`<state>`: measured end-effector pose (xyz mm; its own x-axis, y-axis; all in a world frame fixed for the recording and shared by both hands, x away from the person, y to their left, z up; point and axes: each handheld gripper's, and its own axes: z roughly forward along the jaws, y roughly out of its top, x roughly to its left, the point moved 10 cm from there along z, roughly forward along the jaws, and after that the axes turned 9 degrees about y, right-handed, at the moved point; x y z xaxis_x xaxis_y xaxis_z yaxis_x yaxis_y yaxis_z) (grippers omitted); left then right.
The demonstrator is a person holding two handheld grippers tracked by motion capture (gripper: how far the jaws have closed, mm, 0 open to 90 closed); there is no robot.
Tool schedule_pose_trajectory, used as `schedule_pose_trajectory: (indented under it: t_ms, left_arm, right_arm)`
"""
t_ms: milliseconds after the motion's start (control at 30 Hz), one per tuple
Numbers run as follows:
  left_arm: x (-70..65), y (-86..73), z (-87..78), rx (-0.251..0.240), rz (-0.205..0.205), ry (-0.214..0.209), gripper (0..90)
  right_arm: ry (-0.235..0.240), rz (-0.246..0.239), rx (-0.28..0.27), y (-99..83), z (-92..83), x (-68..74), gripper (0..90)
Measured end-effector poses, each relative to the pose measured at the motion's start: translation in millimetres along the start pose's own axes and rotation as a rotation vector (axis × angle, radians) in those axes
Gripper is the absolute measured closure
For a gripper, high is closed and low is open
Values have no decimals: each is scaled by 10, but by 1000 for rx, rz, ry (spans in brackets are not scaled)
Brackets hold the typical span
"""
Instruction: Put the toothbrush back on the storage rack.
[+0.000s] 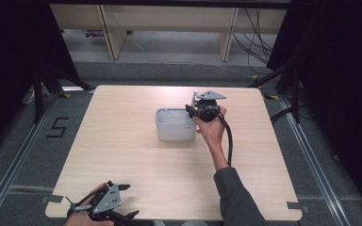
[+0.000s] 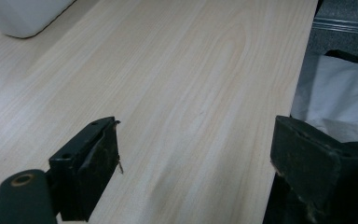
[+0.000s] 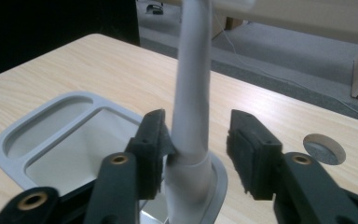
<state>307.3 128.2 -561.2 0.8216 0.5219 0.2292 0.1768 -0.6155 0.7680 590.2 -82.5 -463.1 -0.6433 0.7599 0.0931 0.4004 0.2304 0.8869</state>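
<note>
The right gripper [image 3: 196, 154] hangs over the right end of a pale grey rounded-rectangular plastic holder [image 1: 175, 125] that stands near the middle of the light wooden table [image 1: 122, 155]. Its black jaws stand apart around a slim white plastic handle, probably a toothbrush [image 3: 193, 93], which rises upright from a small slot at that end of the holder. One pad touches the handle's side while the other is clear of it, so nothing is clamped; the handle appears to stand by itself, propped by the slot. Judging by this, the handle has been set in its socket and the jaws are loose enough to draw away without tipping it.

The holder's larger compartment [image 3: 81, 149], left of the slot, looks empty, as does the shallow tray along its far rim.

The left gripper [image 2: 196, 158] rests at the near left corner of the table, jaws wide apart over bare wood and holding nothing, seemingly parked out of the way while the other hand works.
</note>
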Motion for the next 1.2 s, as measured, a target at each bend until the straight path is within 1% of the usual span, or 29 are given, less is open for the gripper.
schedule_pose_trajectory:
  t_ms: [33,67,100,167,200,233,267,367,400,433,467,533,567,600,633,700,733,767,800,833,867,900,933,967,1000,1067,1133,1167,1200]
  left_arm:
    - [0,0,0,0,0,0,147]
    - [-2,-8,-2,5,-3,0,147]
    - [26,-24,-10,20,30,3,147]
    - [31,-18,-7,13,29,4,147]
    - [-6,-14,-5,10,5,-13,147]
    - [-6,-14,-5,10,5,-13,147]
    - [33,-23,-10,19,32,6,147]
    - [35,-13,-3,6,26,10,147]
    - [15,-11,-9,8,13,2,147]
    - [15,-11,-9,8,13,2,147]
    - [16,-11,-8,8,14,2,147]
    - [30,-5,-1,-1,15,15,147]
    - [16,1,-3,-5,4,8,147]
    - [20,-12,-9,9,13,5,147]
    - [30,-15,-5,7,23,7,147]
    - [38,-14,-6,8,24,13,147]
    - [11,4,0,-8,-3,8,147]
    - [18,-10,-6,7,11,4,147]
    - [35,-21,-6,13,28,8,147]
    - [20,-12,0,4,11,3,147]
    - [24,-12,0,6,12,4,147]
    - [22,-9,0,3,10,5,147]
    - [34,-19,-6,12,26,8,147]
    - [29,-18,-3,10,22,7,147]
    - [26,-6,12,-7,8,15,148]
    - [24,-11,-1,4,9,6,147]
    - [37,-23,-7,14,25,10,147]
    - [37,-23,-7,14,25,10,147]
    - [26,-12,0,4,9,8,147]
  right_arm:
    - [0,0,0,0,0,0,554]
    - [0,-6,7,-20,11,-2,505]
    - [1,-15,10,-23,9,-9,482]
    - [-1,-1,0,-26,8,-16,444]
    - [-7,8,3,-32,-5,-23,433]
    - [-7,8,3,-32,-5,-23,433]
    - [0,21,-2,-28,-17,-15,414]
    - [0,18,-12,-11,-38,-22,400]
    - [1,27,-21,1,-65,-21,383]
    - [1,27,-21,1,-65,-21,383]
    - [11,10,-19,5,-69,-28,381]
    - [7,34,-24,9,-121,-27,372]
    - [7,34,-24,9,-121,-27,372]
    - [14,29,-29,14,-146,-32,369]
    - [19,33,-25,9,-163,-21,367]
    - [22,32,-33,7,-191,-18,365]
    - [24,30,-40,9,-207,-14,365]
    - [28,18,-41,6,-222,-14,364]
    - [26,31,-46,2,-239,-5,357]
    - [33,27,-41,-3,-253,6,353]
    - [34,10,-47,2,-265,4,353]
    - [39,26,-50,-3,-280,20,352]
    - [37,38,-49,-11,-301,32,351]
    - [30,33,-51,-10,-316,32,347]
    - [41,26,-49,-11,-321,43,341]
    - [31,18,-49,-17,-353,40,337]
    - [36,13,-56,-18,-389,59,330]
    - [36,13,-56,-18,-389,59,330]
    - [42,8,-51,-36,-440,93,328]
